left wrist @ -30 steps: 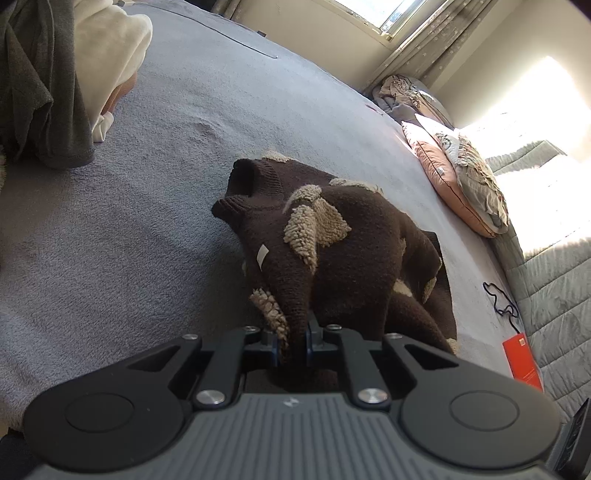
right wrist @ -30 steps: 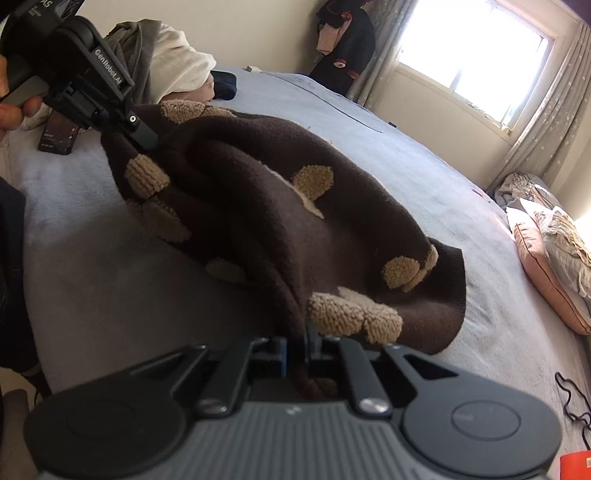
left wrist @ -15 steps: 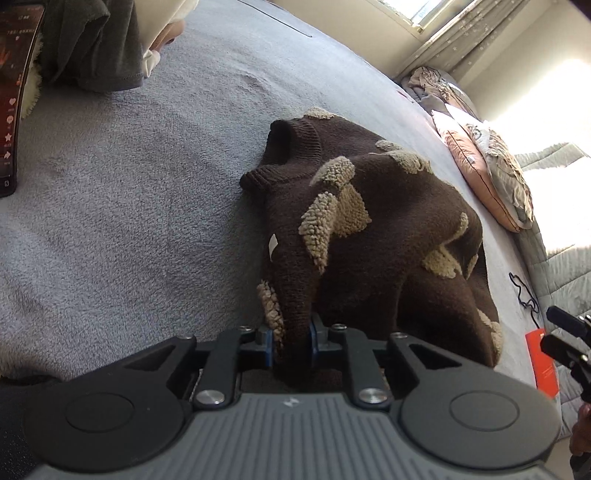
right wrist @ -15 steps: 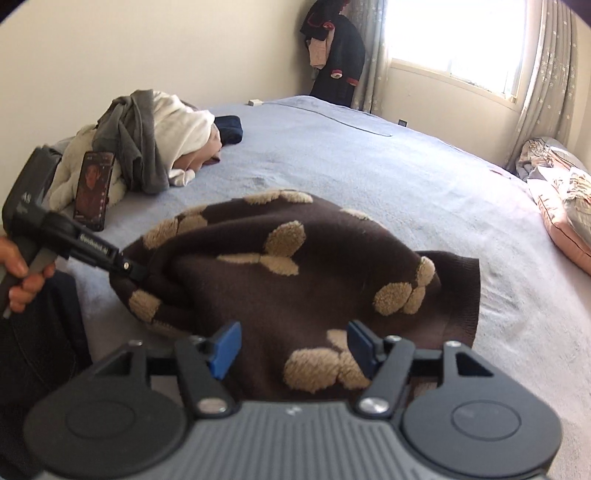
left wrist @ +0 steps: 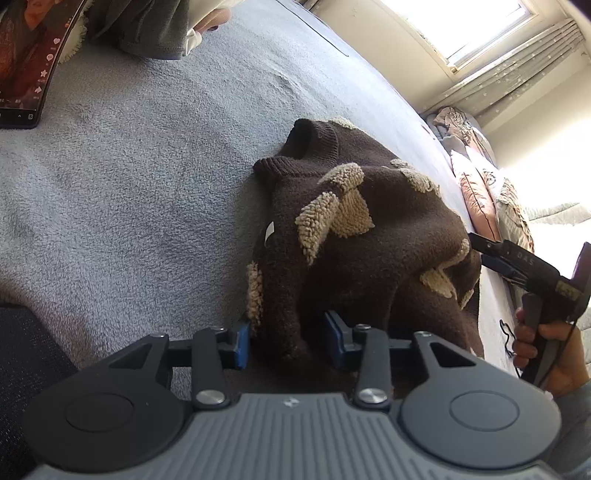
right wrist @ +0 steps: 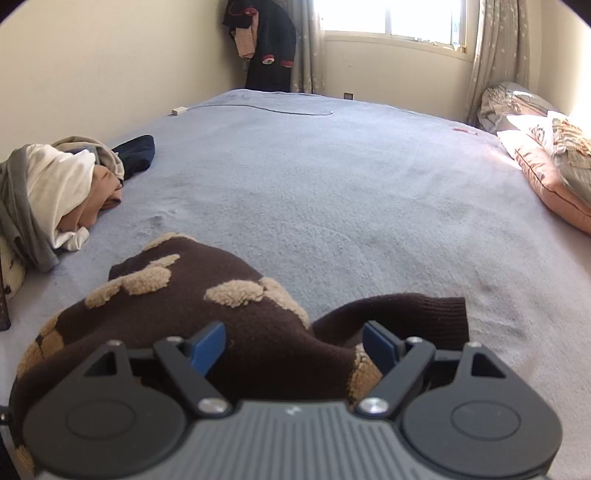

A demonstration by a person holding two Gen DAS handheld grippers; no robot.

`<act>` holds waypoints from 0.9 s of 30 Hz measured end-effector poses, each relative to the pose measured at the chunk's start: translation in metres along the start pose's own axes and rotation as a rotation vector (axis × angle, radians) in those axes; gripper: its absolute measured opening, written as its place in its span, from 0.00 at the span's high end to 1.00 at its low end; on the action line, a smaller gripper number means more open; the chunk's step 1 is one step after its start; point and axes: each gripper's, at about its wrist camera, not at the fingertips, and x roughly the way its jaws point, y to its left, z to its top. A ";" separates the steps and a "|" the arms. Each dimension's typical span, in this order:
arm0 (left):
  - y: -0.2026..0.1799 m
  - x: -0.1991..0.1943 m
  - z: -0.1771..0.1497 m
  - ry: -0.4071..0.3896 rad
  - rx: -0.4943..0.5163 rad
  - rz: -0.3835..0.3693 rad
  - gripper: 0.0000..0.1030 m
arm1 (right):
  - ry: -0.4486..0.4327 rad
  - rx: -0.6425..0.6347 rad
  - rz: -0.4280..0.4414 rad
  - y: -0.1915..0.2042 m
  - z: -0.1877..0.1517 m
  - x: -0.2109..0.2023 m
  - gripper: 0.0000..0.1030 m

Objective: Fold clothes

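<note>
Both grippers have let go since 1 s ago: the left gripper (left wrist: 288, 338) was clamped on a fold of the sweater (left wrist: 369, 236) through 0.5 s ago and now has its blue pads (left wrist: 242, 343) spread narrow-to-medium, cloth bunched between them but not pinched. Right gripper (right wrist: 295, 347) — pads (right wrist: 207, 345) wide apart, already parted 0.5 s ago — hangs over the sweater's (right wrist: 207, 314) near edge, gripping nothing. In the left view the right gripper (left wrist: 487, 253) shows at far right in a hand (left wrist: 546, 354), tips just beside the sweater's right edge, slightly parted.

Sweater: brown with tan fleecy patches, now lying in a rumpled heap on the grey-blue bed (right wrist: 351, 192), near side, no longer lifted. Collar (left wrist: 314, 142) points to the far side in the left view; 1 ribbed cuff (right wrist: 439, 314) lies flat at right in the right view.

Clothes pile (right wrist: 55, 192) — grey, white, tan — sits at the left of the bed, apart from the sweater. Phone (left wrist: 26, 62) with lit screen at far left beside the pile. Pillows (right wrist: 550, 177) along the right edge. Cable (right wrist: 258, 108) runs across the far end of the bed. Dark robe (right wrist: 269, 44) hangs in the far corner by the window (right wrist: 391, 18).
</note>
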 end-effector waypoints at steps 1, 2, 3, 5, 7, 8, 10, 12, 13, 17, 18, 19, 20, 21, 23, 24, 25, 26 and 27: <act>0.000 0.004 0.001 0.012 0.004 -0.004 0.60 | 0.008 0.024 0.011 -0.005 0.000 0.009 0.18; -0.001 0.007 0.001 0.025 0.008 -0.007 0.60 | 0.017 0.050 0.018 -0.008 -0.001 0.017 0.17; -0.001 0.010 0.002 0.034 0.011 -0.010 0.62 | 0.027 0.071 0.020 -0.011 -0.004 0.024 0.17; -0.003 0.016 0.004 0.033 0.018 -0.008 0.68 | 0.052 0.093 0.031 -0.013 -0.011 0.036 0.18; -0.005 0.022 0.007 0.035 0.027 0.002 0.82 | 0.074 0.095 0.055 -0.012 -0.020 0.044 0.53; -0.007 0.024 0.009 0.034 0.036 0.005 0.83 | 0.085 0.110 0.073 -0.012 -0.024 0.045 0.63; -0.011 0.029 0.011 0.029 0.056 0.013 0.86 | 0.093 0.153 0.111 -0.013 -0.032 0.043 0.80; -0.017 0.031 0.013 0.011 0.085 0.028 0.87 | 0.069 0.190 0.132 -0.016 -0.037 0.034 0.86; -0.020 0.031 0.015 0.001 0.100 0.036 0.87 | 0.060 0.204 0.140 -0.017 -0.039 0.029 0.87; -0.034 0.031 0.027 -0.050 0.164 0.060 0.88 | 0.034 0.238 0.166 -0.020 -0.047 0.003 0.88; -0.038 0.030 0.032 -0.066 0.179 0.064 0.88 | 0.031 0.242 0.170 -0.020 -0.050 -0.004 0.88; -0.041 0.029 0.038 -0.079 0.189 0.062 0.88 | 0.029 0.247 0.176 -0.020 -0.054 -0.011 0.88; -0.044 0.028 0.044 -0.092 0.200 0.059 0.88 | 0.027 0.251 0.181 -0.019 -0.058 -0.017 0.88; -0.048 0.027 0.049 -0.104 0.213 0.057 0.88 | 0.026 0.255 0.184 -0.018 -0.063 -0.023 0.88; -0.057 0.028 0.062 -0.121 0.249 0.057 0.88 | 0.028 0.272 0.196 -0.016 -0.073 -0.035 0.88; -0.062 0.029 0.068 -0.127 0.267 0.058 0.88 | 0.029 0.280 0.201 -0.015 -0.078 -0.042 0.88; -0.067 0.032 0.074 -0.133 0.289 0.062 0.88 | 0.029 0.284 0.203 -0.013 -0.084 -0.048 0.88; -0.072 0.035 0.079 -0.138 0.310 0.067 0.88 | 0.028 0.285 0.203 -0.010 -0.089 -0.055 0.88; -0.076 0.039 0.085 -0.142 0.326 0.074 0.88 | 0.027 0.288 0.205 -0.008 -0.094 -0.060 0.88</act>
